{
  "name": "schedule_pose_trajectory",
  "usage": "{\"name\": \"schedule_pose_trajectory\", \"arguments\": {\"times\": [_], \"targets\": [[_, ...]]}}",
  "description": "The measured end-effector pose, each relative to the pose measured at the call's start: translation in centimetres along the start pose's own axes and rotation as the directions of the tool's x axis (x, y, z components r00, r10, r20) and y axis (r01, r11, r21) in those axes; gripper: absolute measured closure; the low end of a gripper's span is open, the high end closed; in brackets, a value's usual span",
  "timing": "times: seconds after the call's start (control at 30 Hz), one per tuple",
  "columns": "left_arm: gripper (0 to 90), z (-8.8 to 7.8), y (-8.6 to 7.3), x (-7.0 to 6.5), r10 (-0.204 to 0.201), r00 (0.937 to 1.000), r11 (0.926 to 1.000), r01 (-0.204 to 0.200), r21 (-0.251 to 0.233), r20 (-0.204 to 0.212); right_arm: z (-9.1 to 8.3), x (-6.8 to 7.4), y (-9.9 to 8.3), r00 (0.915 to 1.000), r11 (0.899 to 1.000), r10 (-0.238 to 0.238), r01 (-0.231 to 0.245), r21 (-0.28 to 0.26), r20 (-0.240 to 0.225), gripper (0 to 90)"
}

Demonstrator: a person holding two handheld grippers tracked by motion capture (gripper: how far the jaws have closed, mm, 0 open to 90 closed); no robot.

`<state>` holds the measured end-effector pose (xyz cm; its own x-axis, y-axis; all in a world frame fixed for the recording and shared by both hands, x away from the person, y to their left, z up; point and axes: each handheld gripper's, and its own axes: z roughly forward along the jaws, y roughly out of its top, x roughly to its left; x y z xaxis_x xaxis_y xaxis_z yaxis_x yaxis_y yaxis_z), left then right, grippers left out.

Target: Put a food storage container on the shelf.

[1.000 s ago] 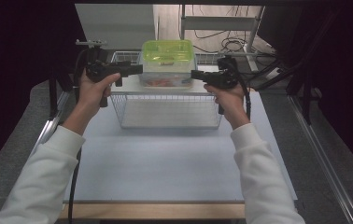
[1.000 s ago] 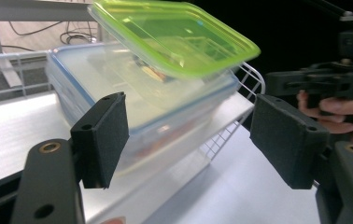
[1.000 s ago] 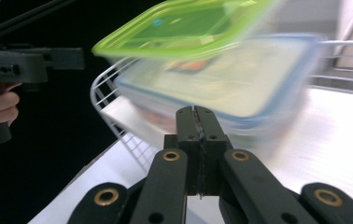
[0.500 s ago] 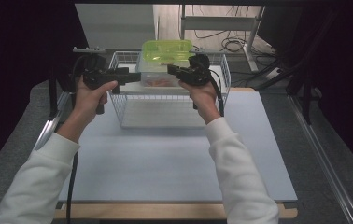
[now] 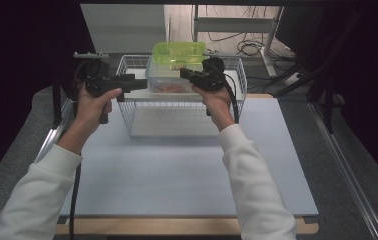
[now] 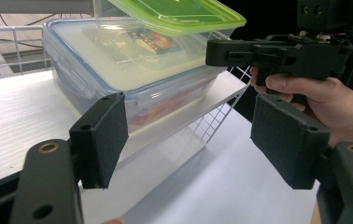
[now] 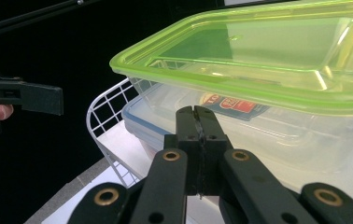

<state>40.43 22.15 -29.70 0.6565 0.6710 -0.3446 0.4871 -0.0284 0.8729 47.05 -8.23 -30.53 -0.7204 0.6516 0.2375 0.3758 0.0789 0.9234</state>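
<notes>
Dark curtains close off the room on both sides of a pale blue worktop [image 5: 187, 170], and a white wire basket [image 5: 127, 107] stands at its twelve o'clock edge. From the left hand-held gripper [image 5: 139, 83], jaws spread wide with nothing between them, the pads [image 6: 101, 137] appear lined up on the near corner of the clear box, probably to steady or take hold of it. The right hand-held gripper [image 5: 187, 74] has its jaws pressed fully together, empty, tip just under the green rim, as if to nudge or lift it. The green-lidded container [image 5: 178, 51] rests askew on the clear latch-lid box [image 5: 169, 80], which sits on top of the basket. The clear box is frosted, with blue seals, and holds reddish contents plus a printed packet.
</notes>
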Motion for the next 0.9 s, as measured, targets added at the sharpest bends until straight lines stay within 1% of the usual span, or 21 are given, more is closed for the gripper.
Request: {"name": "schedule_pose_trajectory", "arguments": {"times": [0.07,0.1,0.2,0.27,0.33,0.37,0.4,0.47,0.53,0.57,0.63,0.67,0.7,0.77,0.83,0.9], "targets": [[26.9,0.0,-0.1,-0.1,0.0,1.0,1.0,0.0,-0.001,0.005,-0.3,0.0,0.0,0.9999,1.0,0.004,-0.004,-0.007,-0.011,89.2],[26.8,0.0,-0.2,-0.2,0.0,1.0,1.0,0.0,-0.001,0.005,-0.5,0.1,-0.1,0.9999,1.0,-0.002,0.002,-0.009,-0.014,89.2],[26.6,0.0,-0.6,-0.4,0.004,0.9999,1.0,-0.004,0.002,0.013,-1.0,0.1,-0.1,0.9998,1.0,0.0,0.0,-0.005,-0.018,89.2],[26.4,-0.1,-1.0,-0.8,0.005,0.9999,1.0,-0.005,0.003,0.014,-1.6,0.0,-0.4,0.9997,1.0,-0.003,0.002,-0.014,-0.025,89.2],[26.3,-0.3,-1.5,-1.0,0.009,0.9999,0.9999,-0.009,0.008,0.015,-2.3,-0.1,-0.9,0.9995,1.0,-0.002,0.002,-0.011,-0.032,89.2],[26.3,-0.4,-1.9,-1.1,0.014,0.9998,0.9999,-0.014,0.007,0.015,-2.7,-0.2,-1.3,0.9992,1.0,-0.003,0.003,-0.007,-0.04,89.2],[26.3,-0.6,-2.4,-1.3,0.01,0.9997,0.9999,-0.01,0.007,0.023,-3.2,-0.2,-1.9,0.9989,1.0,0.0,-0.001,-0.007,-0.046,89.2],[26.3,-1.0,-3.3,-1.5,0.009,0.9996,0.9999,-0.009,0.01,0.026,-4.4,-0.2,-3.4,0.9981,1.0,-0.004,0.004,0.0,-0.061,89.1],[26.3,-1.4,-4.6,-1.8,0.012,0.9996,0.9998,-0.012,0.013,0.026,-5.4,-0.2,-4.9,0.9966,1.0,-0.004,0.005,0.01,-0.082,87.3],[26.1,-1.6,-5.3,-2.0,0.016,0.9996,0.9997,-0.016,0.019,0.023,-6.1,-0.2,-5.9,0.996,1.0,-0.005,0.006,0.013,-0.09,84.6],[25.6,-2.0,-7.2,-2.2,0.018,0.9996,0.9994,-0.019,0.03,0.02,-7.4,-0.3,-7.8,0.9943,1.0,-0.003,0.006,0.023,-0.107,75.2],[25.0,-2.1,-7.9,-2.2,0.019,0.9996,0.9992,-0.02,0.035,0.021,-8.3,-0.3,-8.9,0.994,1.0,-0.002,0.005,0.025,-0.109,68.0],[24.4,-2.2,-8.8,-2.3,0.019,0.9996,0.9991,-0.02,0.037,0.022,-8.9,-0.4,-9.6,0.9937,1.0,0.001,0.002,0.028,-0.112,63.4],[24.3,-2.3,-10.8,-2.3,0.022,0.9995,0.9988,-0.023,0.045,0.022,-10.5,-0.7,-11.4,0.9932,0.999,0.004,0.001,0.035,-0.116,56.5],[23.8,-2.2,-12.3,-2.4,0.034,0.9993,0.998,-0.035,0.052,0.018,-11.8,-1.0,-13.1,0.9943,0.999,0.011,-0.008,0.031,-0.106,50.1],[23.4,-1.8,-14.1,-2.5,0.043,0.999,0.9962,-0.044,0.075,0.013,-12.7,-1.5,-14.5,0.9965,0.999,0.012,-0.008,0.048,-0.083,46.0]]}}
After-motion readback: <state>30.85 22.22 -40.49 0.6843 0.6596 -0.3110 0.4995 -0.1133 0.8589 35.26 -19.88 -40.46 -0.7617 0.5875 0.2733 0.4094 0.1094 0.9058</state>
